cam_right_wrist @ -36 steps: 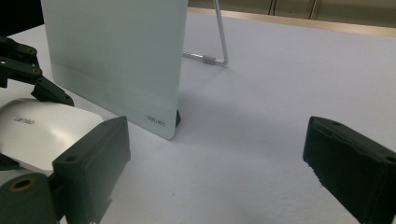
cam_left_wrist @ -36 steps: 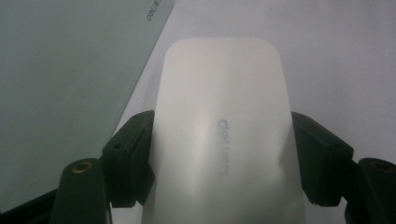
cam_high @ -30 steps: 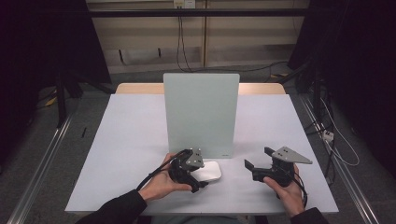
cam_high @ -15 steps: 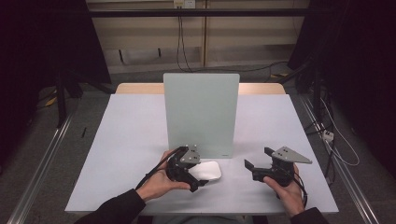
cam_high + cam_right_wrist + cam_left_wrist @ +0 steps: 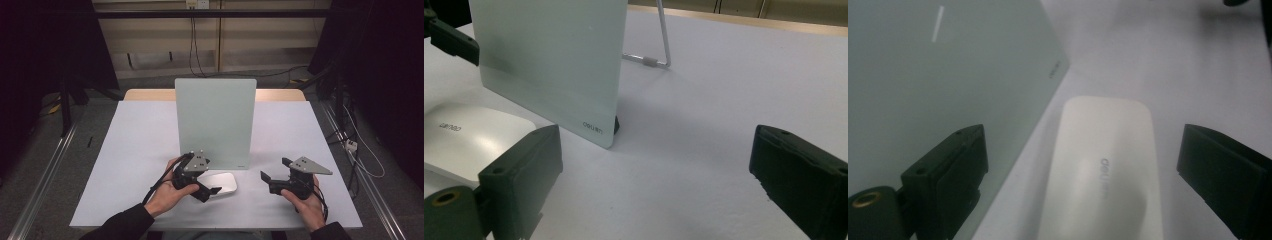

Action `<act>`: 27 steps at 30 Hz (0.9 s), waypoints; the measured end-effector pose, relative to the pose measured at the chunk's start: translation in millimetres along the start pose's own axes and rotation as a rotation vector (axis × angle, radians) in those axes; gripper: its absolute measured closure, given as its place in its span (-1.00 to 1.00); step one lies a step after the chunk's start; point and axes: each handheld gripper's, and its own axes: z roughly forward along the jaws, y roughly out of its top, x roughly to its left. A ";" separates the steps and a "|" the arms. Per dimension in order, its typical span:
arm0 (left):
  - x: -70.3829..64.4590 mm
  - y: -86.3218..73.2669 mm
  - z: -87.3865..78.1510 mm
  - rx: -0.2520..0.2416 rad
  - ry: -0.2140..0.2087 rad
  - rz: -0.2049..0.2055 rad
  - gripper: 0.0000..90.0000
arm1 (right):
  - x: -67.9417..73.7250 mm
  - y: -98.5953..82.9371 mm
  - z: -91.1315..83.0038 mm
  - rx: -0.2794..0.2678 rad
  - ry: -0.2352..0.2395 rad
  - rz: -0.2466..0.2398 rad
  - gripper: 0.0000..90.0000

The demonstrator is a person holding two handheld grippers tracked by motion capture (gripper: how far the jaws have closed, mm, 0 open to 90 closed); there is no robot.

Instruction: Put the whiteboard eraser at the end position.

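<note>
1. Compared with a second ago, the left gripper (image 5: 212, 187) sits slightly lower over the white eraser (image 5: 218, 183), and the right gripper (image 5: 272, 170) has barely shifted.
2. White and oblong, the eraser lies flat on the pale table (image 5: 140, 150), just in front of the glass board's (image 5: 215, 120) lower edge.
3. Left gripper's jaws stand wide apart, one on either side of the eraser (image 5: 1103, 170), not touching it in the left gripper view.
4. Glass board (image 5: 549, 60) stands upright on a wire stand (image 5: 659, 45), with small lettering near its bottom corner.
5. Right gripper hovers over bare table to the right of the board, jaws wide open and holding nothing.
</note>
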 end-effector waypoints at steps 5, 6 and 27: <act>5.9 0.1 -4.7 -0.040 0.017 -0.067 -0.88 | -0.5 -0.1 -0.1 0.002 0.000 0.000 -0.85; 7.3 0.0 -6.3 -0.045 0.028 -0.069 -0.87 | -0.7 -0.1 -0.2 0.000 0.002 0.001 -0.85; 29.2 -11.2 -48.9 -0.135 0.190 -0.190 -0.88 | 0.0 -0.2 -2.1 -0.003 -0.005 0.003 -0.85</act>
